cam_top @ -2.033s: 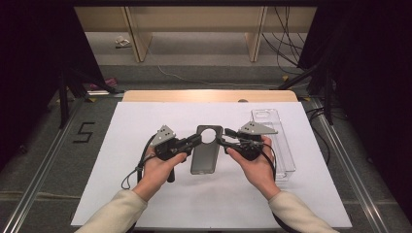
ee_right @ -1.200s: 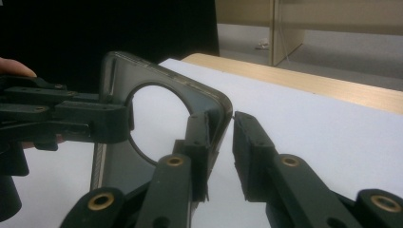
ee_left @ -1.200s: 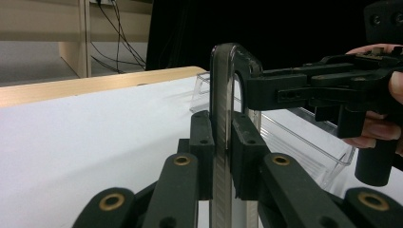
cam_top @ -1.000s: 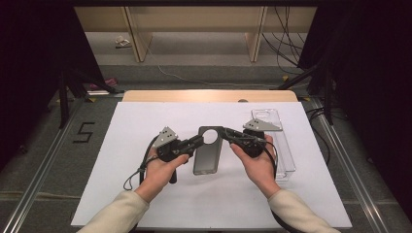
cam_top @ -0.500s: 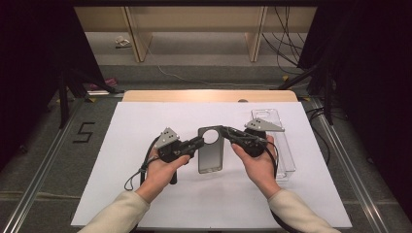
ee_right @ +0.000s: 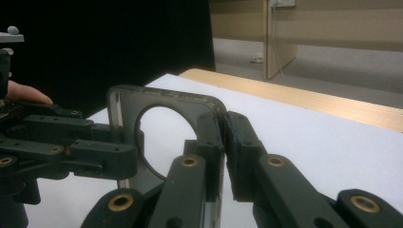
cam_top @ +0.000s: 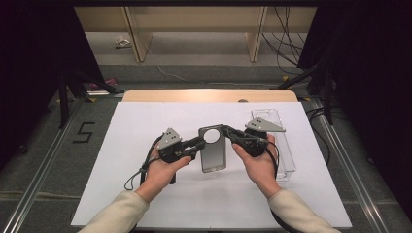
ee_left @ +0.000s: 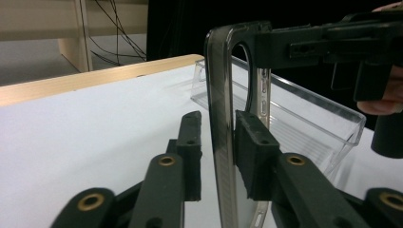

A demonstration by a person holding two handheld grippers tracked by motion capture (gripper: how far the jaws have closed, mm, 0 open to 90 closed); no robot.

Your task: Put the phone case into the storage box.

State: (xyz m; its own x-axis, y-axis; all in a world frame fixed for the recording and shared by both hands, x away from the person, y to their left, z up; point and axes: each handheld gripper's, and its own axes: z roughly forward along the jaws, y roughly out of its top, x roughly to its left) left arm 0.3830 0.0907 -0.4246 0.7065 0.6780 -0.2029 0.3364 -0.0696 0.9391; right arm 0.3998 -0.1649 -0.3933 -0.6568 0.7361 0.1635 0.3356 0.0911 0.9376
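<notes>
While clamped by the right gripper (cam_top: 228, 132), phone case (cam_top: 213, 150) loose between left gripper's (cam_top: 198, 143) just-parted pads.

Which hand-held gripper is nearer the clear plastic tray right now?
Right. The right hand-held gripper sits beside the clear plastic tray, clamping the phone case. The left hand-held gripper is on the case's far side, farther away.

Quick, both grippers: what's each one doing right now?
Left gripper: jaws have just been opening; the phone case stands between them with a gap on one side.
Right gripper: shut on the phone case's top edge.
</notes>
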